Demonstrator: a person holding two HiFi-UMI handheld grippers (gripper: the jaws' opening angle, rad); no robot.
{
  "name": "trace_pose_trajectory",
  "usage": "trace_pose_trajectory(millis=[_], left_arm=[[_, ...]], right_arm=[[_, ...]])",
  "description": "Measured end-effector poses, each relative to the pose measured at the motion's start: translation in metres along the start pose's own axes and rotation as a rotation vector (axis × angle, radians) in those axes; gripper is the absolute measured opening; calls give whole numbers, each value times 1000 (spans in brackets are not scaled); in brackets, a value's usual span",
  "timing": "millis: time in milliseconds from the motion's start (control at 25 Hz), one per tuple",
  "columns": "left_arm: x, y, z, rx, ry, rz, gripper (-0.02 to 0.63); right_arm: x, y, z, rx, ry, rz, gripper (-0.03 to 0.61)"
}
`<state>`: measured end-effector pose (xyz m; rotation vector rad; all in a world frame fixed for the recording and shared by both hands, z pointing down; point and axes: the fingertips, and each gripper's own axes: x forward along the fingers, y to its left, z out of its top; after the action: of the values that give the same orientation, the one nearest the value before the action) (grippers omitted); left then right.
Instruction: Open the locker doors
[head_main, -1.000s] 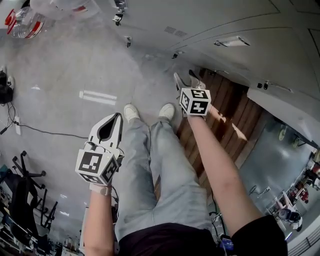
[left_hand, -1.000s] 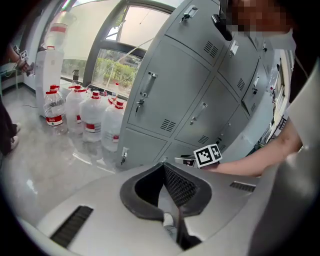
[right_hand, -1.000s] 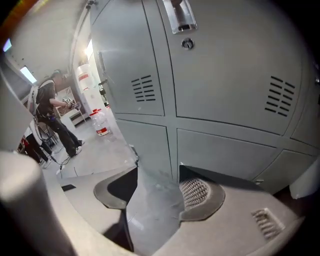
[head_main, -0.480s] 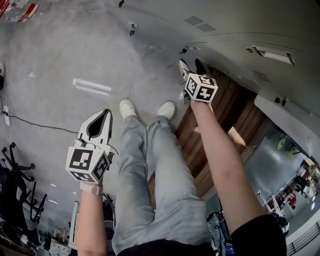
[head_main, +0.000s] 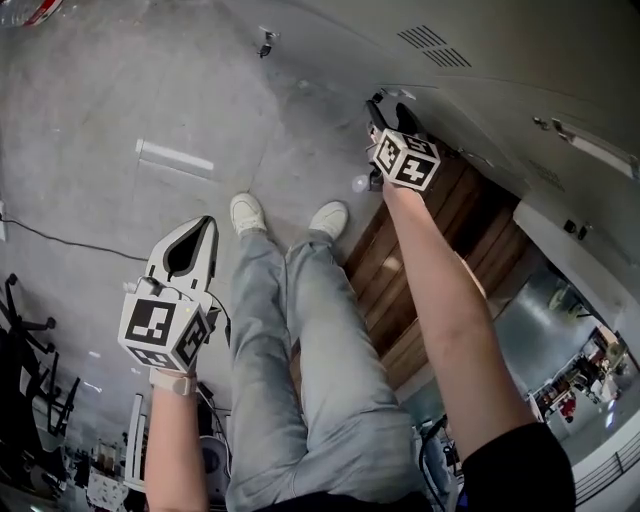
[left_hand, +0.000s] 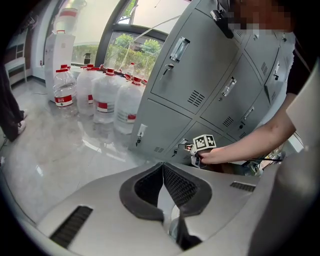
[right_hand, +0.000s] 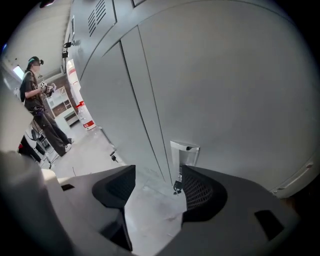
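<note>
The grey lockers (left_hand: 200, 85) fill most of what's ahead of both sets of jaws, stacked in rows with a latch on each door. The shiny concrete floor (head_main: 150, 90) spreads out under and beyond the left gripper. Behind the right jaws, under that forearm, there's a stretch of brown wooden boards (head_main: 440, 250) along the foot of the lockers. The person's legs (head_main: 300, 380) in light jeans run down between the two grippers, with white shoes (head_main: 245, 212) on the floor. Far beyond the left jaws and off to their left, a bunch of big water jugs (left_hand: 107, 97) with red labels stand by a window.

Left gripper (left_hand: 162, 164): jaws closed, tips touching, nothing in them. It points out over bare floor, well apart from the lockers.

Right gripper (right_hand: 157, 172): jaws wide apart, and they've just been opening. Neither pad presses on anything. It's down low, close up against a closed grey door (right_hand: 225, 90). The door's small metal latch (right_hand: 184, 155) sits just ahead of the tips, nearer the right-hand jaw than the left-hand one and partly in line with the gap. A little key (right_hand: 177, 187) hangs under it, right by the inner edge of the right-hand pad, and I can't tell if it touches. Way off beyond the left-hand jaw, another person (right_hand: 37, 100) stands in the room.
</note>
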<state>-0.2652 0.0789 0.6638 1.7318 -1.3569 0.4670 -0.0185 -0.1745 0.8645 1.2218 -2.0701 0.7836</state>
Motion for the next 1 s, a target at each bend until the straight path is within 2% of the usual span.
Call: trace_pose_trajectory(millis=[400, 760, 1000], left_arm=[[4, 8, -21, -33, 20, 24, 18], [5, 3, -24, -52, 31, 19, 18], [4, 5, -28, -41, 30, 5, 18]], right_arm=[[30, -13, 4, 13, -24, -11, 295], [38, -6, 17, 106, -80, -30, 315], [32, -1, 6, 70, -48, -3, 314]])
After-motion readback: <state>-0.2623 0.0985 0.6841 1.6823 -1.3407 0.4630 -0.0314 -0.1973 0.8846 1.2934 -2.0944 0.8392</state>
